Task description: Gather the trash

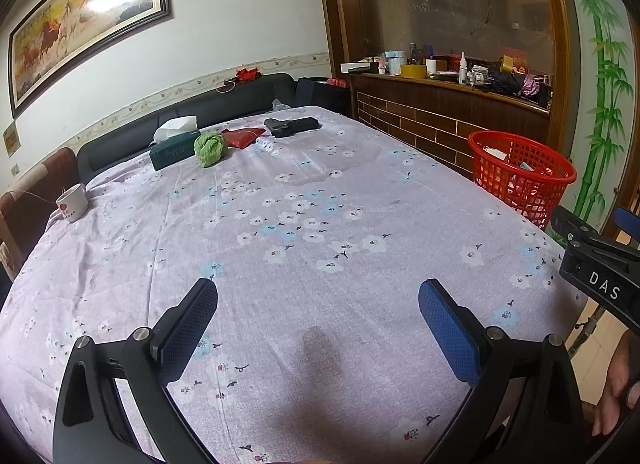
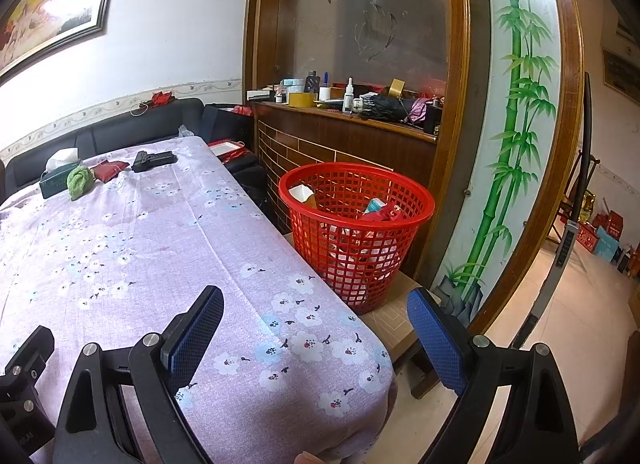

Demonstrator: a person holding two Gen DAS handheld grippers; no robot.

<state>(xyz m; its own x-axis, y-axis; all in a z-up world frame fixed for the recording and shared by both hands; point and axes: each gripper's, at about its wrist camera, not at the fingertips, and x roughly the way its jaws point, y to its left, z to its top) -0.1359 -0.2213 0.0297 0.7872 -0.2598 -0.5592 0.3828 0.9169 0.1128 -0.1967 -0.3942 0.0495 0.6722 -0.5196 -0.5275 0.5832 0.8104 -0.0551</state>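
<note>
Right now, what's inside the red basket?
The red basket holds a white carton, a teal-and-white packet and red wrappers. Whatever lies deeper is covered by these and the mesh wall.

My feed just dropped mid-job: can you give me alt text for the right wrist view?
The right gripper has open, empty jaws above the near corner of a table with a flowered cloth. Beside the table a red basket holds some trash. At the table's far end lie a tissue box, a green cloth, and a red pouch.
</note>
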